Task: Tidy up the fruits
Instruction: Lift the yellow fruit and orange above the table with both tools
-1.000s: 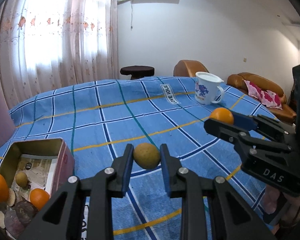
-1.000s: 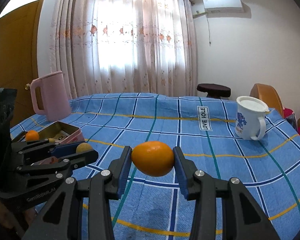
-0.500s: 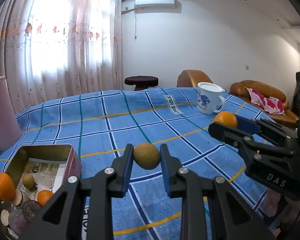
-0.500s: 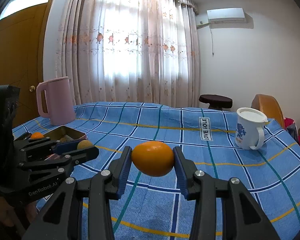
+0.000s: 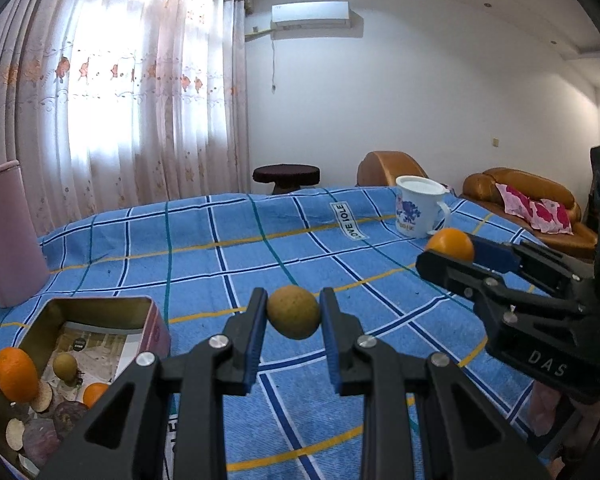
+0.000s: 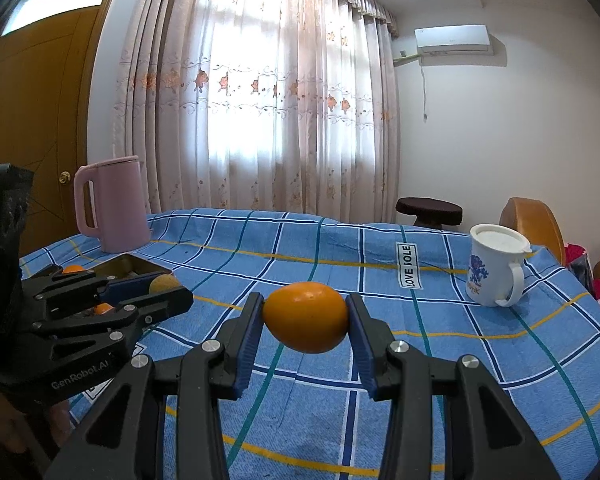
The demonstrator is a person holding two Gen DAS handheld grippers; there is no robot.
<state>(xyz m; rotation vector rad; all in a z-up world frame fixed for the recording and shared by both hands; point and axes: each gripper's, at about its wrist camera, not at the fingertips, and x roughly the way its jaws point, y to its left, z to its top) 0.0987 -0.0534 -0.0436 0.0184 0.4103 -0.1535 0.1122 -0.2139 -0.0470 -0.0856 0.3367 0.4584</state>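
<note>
My left gripper [image 5: 293, 316] is shut on a small brown-yellow round fruit [image 5: 294, 312] and holds it above the blue checked tablecloth. My right gripper [image 6: 306, 320] is shut on an orange [image 6: 306, 317], also held above the cloth. The right gripper shows in the left wrist view [image 5: 452, 254] at the right, the left gripper in the right wrist view [image 6: 168, 292] at the left. An open metal tin [image 5: 100, 304] sits at lower left with oranges [image 5: 15, 374], a small brown fruit [image 5: 65, 366] and dark slices inside.
A pink kettle [image 6: 114, 204] stands at the far left of the table. A white mug with a blue print [image 6: 494, 270] stands at the right. A dark stool [image 6: 428, 208] and brown sofa [image 5: 528, 200] lie beyond the table edge.
Both grippers have risen and tilted upward with their fruits still held; more of the wall and curtain shows now. The tin has not moved.
</note>
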